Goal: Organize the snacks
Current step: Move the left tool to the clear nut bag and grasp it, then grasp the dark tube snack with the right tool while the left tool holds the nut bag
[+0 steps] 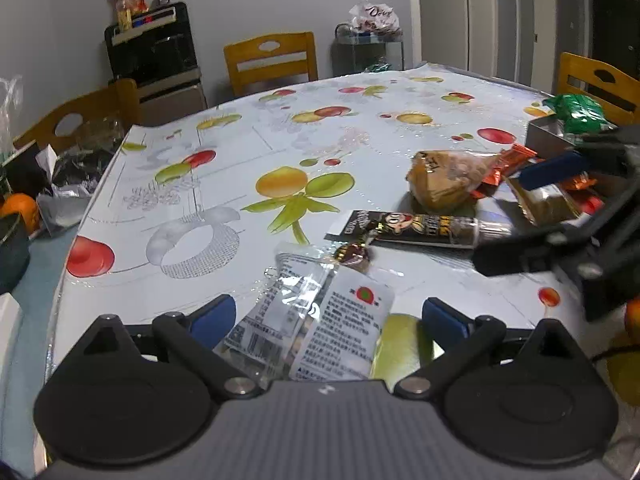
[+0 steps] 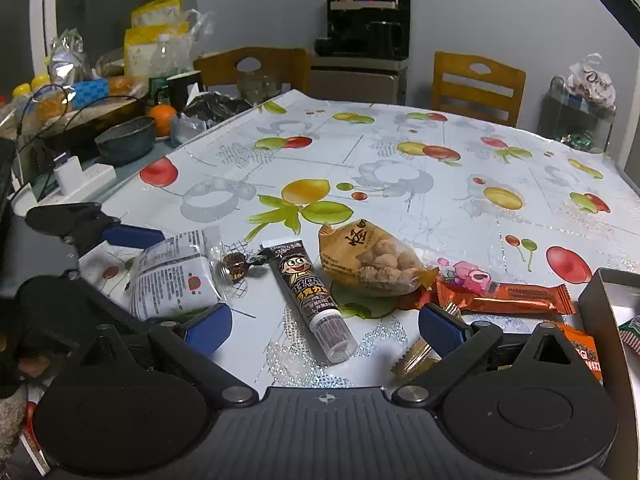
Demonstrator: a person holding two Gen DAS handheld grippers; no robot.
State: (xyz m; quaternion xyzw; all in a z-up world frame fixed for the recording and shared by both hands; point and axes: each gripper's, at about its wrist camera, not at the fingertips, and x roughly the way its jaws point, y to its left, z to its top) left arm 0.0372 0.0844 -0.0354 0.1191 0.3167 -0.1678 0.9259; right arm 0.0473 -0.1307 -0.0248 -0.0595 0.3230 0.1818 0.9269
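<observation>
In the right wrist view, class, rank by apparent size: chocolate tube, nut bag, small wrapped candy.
1. nut bag
2. chocolate tube, close to the bag; nearer the camera, so unsure
3. small wrapped candy

Glossy plastic tablecloth (image 2: pixel 400 208), crinkly clear-foil snack pkt (image 1: pixel 320 312), matt wood chairs (image 1: pixel 272 60).

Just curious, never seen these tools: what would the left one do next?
Probably close on the clear printed packet: the left gripper is open with its jaws either side of it, and the grey box already holds snacks.
</observation>
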